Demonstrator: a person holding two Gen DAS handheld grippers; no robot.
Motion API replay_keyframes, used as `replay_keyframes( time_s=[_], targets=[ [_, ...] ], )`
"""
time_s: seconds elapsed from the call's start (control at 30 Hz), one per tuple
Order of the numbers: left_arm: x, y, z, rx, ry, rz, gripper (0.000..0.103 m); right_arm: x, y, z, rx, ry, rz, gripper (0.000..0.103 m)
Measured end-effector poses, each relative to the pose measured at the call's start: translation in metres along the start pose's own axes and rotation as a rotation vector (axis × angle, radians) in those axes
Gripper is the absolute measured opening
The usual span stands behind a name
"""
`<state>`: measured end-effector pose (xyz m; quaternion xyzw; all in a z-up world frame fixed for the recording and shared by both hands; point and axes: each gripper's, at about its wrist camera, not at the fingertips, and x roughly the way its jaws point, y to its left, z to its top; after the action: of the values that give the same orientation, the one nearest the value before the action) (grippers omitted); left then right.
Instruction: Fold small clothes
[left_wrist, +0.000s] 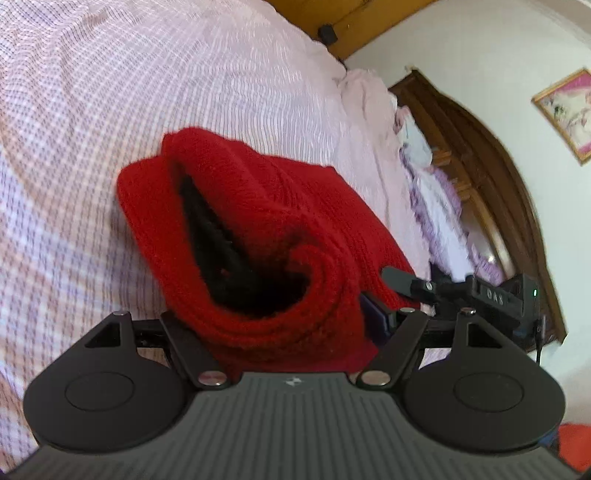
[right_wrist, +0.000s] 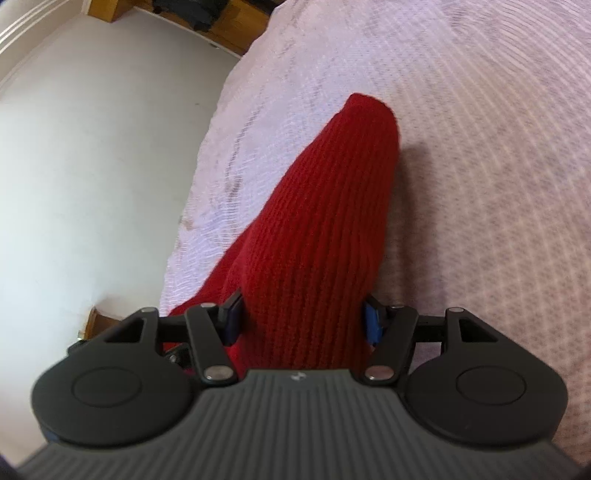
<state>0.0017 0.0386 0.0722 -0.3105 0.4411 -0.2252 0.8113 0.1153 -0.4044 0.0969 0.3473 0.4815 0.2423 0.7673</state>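
Right gripper (right_wrist: 301, 319): jaws set apart, blue pads (right_wrist: 370, 325) pressed against either flank of a bunched red knit garment (right_wrist: 317, 229); grip on the cloth confirmed, jaws closed as far as the bulk allows. Garment extending forward from the jaws as a thick ribbed roll, far tip resting on or just above the pink checked bedspread (right_wrist: 480, 147); contact at the tip not determinable. Shadow cast on the bedspread just right of the roll. Pale floor (right_wrist: 92, 166) visible left of the bed edge, wooden furniture (right_wrist: 236, 22) at top.

Left gripper (left_wrist: 273, 317): wide-set jaws, folded red knit garment (left_wrist: 258, 206) filling the space between them. One blue pad (left_wrist: 375, 317) visible at the right side touching the cloth; left pad hidden behind the fabric, so true clamping not determinable. Garment lying in layered folds with a dark opening facing the camera, on the bedspread (left_wrist: 110, 92). Other gripper's black body (left_wrist: 480, 295) just right of the garment. Beyond: pink pillows (left_wrist: 369, 96), purple-and-white bedding (left_wrist: 439, 199), dark wooden headboard (left_wrist: 491, 177), framed picture (left_wrist: 569, 114) on a white wall.
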Motion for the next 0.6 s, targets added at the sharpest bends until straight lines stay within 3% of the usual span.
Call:
replay_keyframes(
  time_s=[0.13, 0.23, 0.43, 0.6],
  targets=[
    [0.008, -0.009, -0.016, 0.046, 0.020, 0.103, 0.079, 0.002, -0.016, -0.008, -0.021, -0.005, -0.093, 0.065],
    [-0.001, -0.015, -0.026, 0.086, 0.004, 0.172, 0.079, 0.006, -0.023, -0.015, -0.043, -0.013, -0.093, 0.068],
    [-0.009, -0.019, -0.022, 0.155, -0.055, 0.293, 0.079, 0.001, -0.006, -0.030, -0.130, -0.064, -0.124, 0.069],
    [-0.002, -0.017, -0.025, 0.211, -0.045, 0.395, 0.079, -0.013, 0.006, -0.043, -0.221, -0.147, -0.192, 0.068]
  ],
)
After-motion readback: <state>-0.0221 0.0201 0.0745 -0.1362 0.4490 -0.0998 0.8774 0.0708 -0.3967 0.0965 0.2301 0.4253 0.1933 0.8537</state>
